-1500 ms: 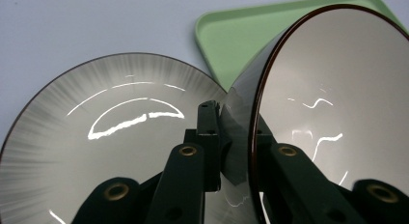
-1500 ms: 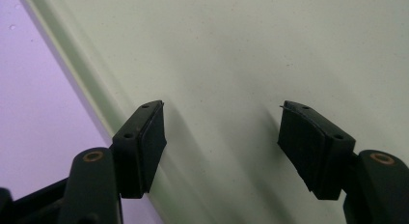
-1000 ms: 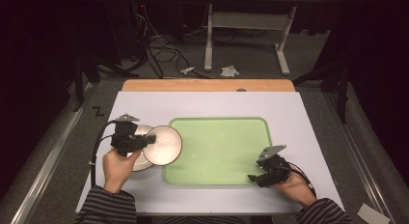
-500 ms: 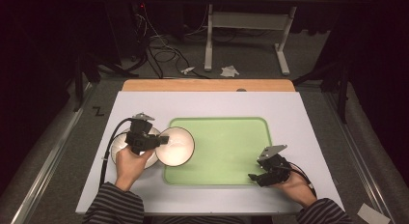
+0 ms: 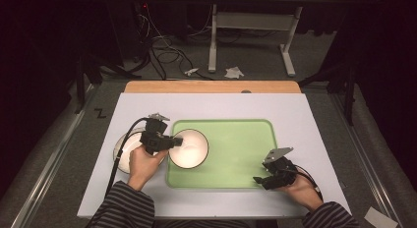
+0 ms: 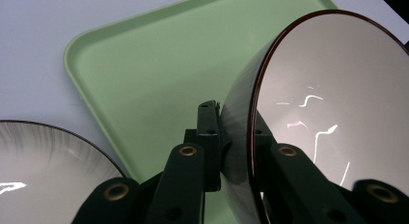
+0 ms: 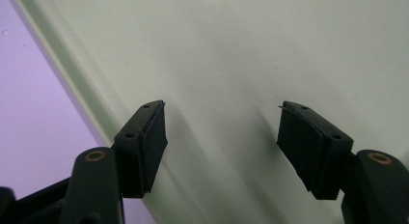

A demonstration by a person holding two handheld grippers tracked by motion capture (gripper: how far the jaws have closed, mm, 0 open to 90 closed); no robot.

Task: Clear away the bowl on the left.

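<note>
Green tray on white table | held bowl over tray's left end, tilted, rim pinched between left gripper jaws | second bowl just left of tray | right gripper at tray's right front corner, jaws apart, holding nothing

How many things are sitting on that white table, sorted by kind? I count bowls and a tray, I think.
Bowls: 2, one gripped by its rim in the left gripper over the tray, bowl; the other bowl on the table beside the tray.
Green tray: 1.
Total: 3.
</note>
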